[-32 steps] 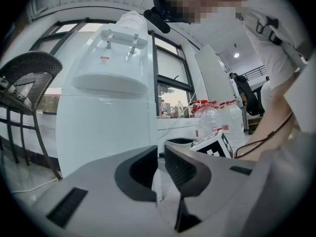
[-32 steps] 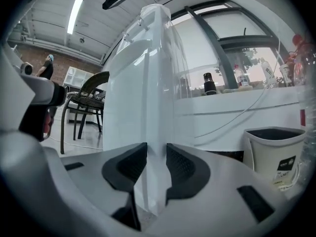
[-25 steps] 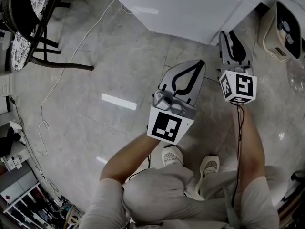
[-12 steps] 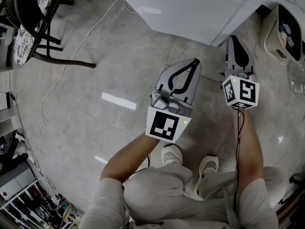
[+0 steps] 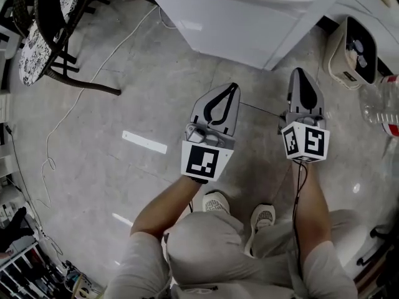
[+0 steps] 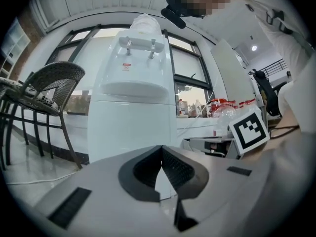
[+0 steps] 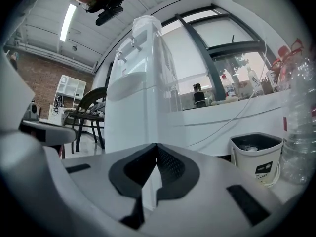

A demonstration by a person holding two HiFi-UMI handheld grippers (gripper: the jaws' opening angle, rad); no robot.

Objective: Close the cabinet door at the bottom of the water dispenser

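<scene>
The white water dispenser [image 5: 249,17] stands on the floor at the top of the head view. Its lower cabinet door [image 6: 131,127] lies flat and flush with the front in the left gripper view. My left gripper [image 5: 232,87] is shut and empty, pointing level at the dispenser a short way off. The same gripper [image 6: 161,147] shows its pads touching. My right gripper [image 5: 298,72] is off the dispenser's right corner, apart from it. Its jaws have just been closing with nothing between them, and that gripper [image 7: 156,144] is now shut, with the dispenser [image 7: 138,93] ahead.
A dark wicker chair [image 5: 50,30] stands at the upper left, with a white cable [image 5: 62,123] trailing over the tiled floor. At the right are a small white bin [image 5: 352,52] and clear plastic bottles [image 5: 380,104]. The person's shoes [image 5: 215,201] are below the grippers.
The right gripper's jaws have gone from spread to shut, empty, and it has drawn back from the dispenser's corner. The left gripper has shifted slightly and stayed shut.
</scene>
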